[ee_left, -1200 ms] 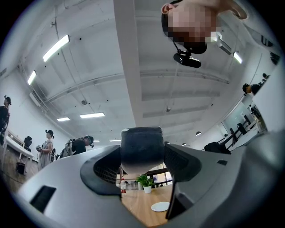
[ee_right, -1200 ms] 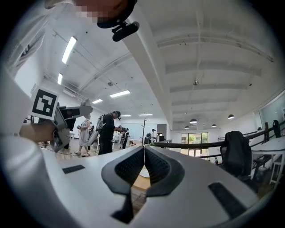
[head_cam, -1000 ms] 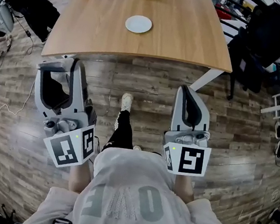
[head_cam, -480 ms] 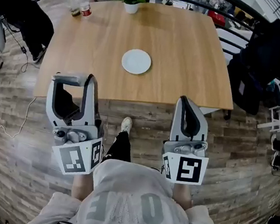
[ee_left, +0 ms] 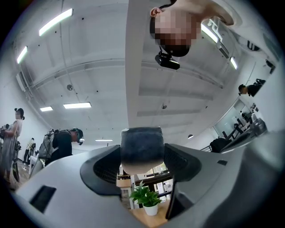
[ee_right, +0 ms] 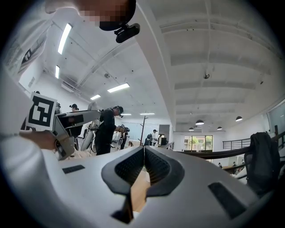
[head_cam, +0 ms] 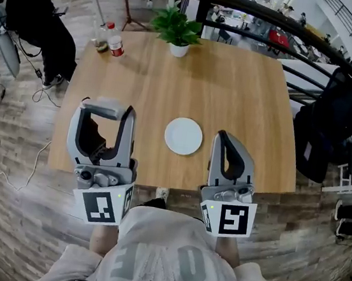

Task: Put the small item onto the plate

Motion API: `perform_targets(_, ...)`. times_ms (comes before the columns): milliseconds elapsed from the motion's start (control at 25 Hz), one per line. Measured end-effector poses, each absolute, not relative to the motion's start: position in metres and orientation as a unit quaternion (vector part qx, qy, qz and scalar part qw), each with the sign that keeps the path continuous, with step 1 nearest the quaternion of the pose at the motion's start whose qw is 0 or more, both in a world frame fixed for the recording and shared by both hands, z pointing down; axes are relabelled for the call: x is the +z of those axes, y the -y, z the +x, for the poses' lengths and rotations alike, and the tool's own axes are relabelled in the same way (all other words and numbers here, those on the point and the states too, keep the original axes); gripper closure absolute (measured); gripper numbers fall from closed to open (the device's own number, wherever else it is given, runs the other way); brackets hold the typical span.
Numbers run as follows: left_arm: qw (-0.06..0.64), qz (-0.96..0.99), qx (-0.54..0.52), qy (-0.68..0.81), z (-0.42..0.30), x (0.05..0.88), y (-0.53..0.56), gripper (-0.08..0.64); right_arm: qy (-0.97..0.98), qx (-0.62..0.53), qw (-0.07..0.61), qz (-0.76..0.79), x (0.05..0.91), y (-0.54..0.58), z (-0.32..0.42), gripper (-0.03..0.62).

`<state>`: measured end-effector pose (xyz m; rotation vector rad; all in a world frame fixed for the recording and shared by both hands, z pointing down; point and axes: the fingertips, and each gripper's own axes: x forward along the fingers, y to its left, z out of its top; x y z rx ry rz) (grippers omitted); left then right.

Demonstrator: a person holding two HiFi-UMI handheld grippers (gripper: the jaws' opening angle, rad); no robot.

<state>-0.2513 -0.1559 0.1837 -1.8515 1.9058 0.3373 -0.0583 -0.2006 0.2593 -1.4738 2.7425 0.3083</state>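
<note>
Head view: The left tool [head_cam: 105, 110] is raised over the near edge of the bench [head_cam: 241, 81], its jaws standing wide and bridged at the tips by the small item [head_cam: 103, 106], a grey block. The right tool [head_cam: 223, 138] is alongside, jaws closed. The plate [head_cam: 183, 136] lies bare near the bench's 6 o'clock edge, between the two tools and at about 2 o'clock from the left one. A potted plant [head_cam: 177, 31] stands at 12 o'clock and bottles [head_cam: 110, 38] at 10 o'clock, both well apart from the plate.

Left gripper view: The item is clamped across the jaw tips, dark on top and pale beneath. The tool points upward, toward the ceiling.

Right gripper view: Jaws pressed together with nothing between them.

Risks, as judged: The hold is at the very tips, so tipping the tool down toward the plate may let the block slip. Release from height could bounce it off the plate. The plate sits close to the bench edge, and a knock from either tool could push it over.
</note>
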Motion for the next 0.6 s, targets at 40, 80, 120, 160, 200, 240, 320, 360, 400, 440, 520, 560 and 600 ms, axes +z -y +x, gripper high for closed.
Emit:
perform_targets(40,0.228,-0.673,0.123,-0.692,-0.256,0.184,0.167,0.253,-0.877,0.096,0.006,-0.471,0.26,0.211,-0.063,0.575)
perform_targets(80,0.224,-0.674,0.124,-0.693,-0.26,0.184,0.177,0.253,-0.877,0.093,0.004,-0.471,0.261,0.22,-0.068,0.575)
perform_targets(120,0.221,-0.675,0.125,-0.693,-0.264,0.185,0.185,0.253,-0.878,0.092,0.002,-0.47,0.263,0.227,-0.072,0.575)
perform_targets(160,0.219,-0.675,0.125,-0.693,-0.266,0.186,0.193,0.253,-0.879,0.094,-0.001,-0.468,0.264,0.233,-0.076,0.575)
perform_targets(200,0.217,-0.676,0.124,-0.694,-0.268,0.187,0.201,0.253,-0.879,0.099,-0.005,-0.467,0.263,0.239,-0.08,0.575)
perform_targets(240,0.213,-0.677,0.123,-0.694,-0.269,0.19,0.208,0.253,-0.878,0.104,-0.006,-0.467,0.262,0.244,-0.082,0.575)
perform_targets(320,0.202,-0.681,0.118,-0.694,-0.267,0.197,0.218,0.253,-0.876,0.106,0.004,-0.471,0.255,0.252,-0.084,0.575)
perform_targets(360,0.197,-0.683,0.114,-0.694,-0.264,0.201,0.223,0.253,-0.875,0.105,0.012,-0.472,0.251,0.257,-0.084,0.575)
perform_targets(400,0.194,-0.684,0.111,-0.694,-0.26,0.204,0.227,0.253,-0.875,0.105,0.018,-0.472,0.249,0.262,-0.082,0.575)
perform_targets(440,0.193,-0.686,0.107,-0.694,-0.255,0.206,0.231,0.253,-0.876,0.104,0.023,-0.471,0.247,0.267,-0.078,0.575)
perform_targets(520,0.195,-0.686,0.103,-0.693,-0.242,0.208,0.237,0.253,-0.878,0.104,0.03,-0.467,0.246,0.275,-0.071,0.575)
perform_targets(560,0.196,-0.687,0.103,-0.693,-0.235,0.208,0.239,0.253,-0.879,0.103,0.032,-0.464,0.245,0.279,-0.067,0.575)
perform_targets(600,0.196,-0.687,0.104,-0.692,-0.228,0.207,0.241,0.253,-0.881,0.103,0.035,-0.46,0.244,0.281,-0.063,0.575)
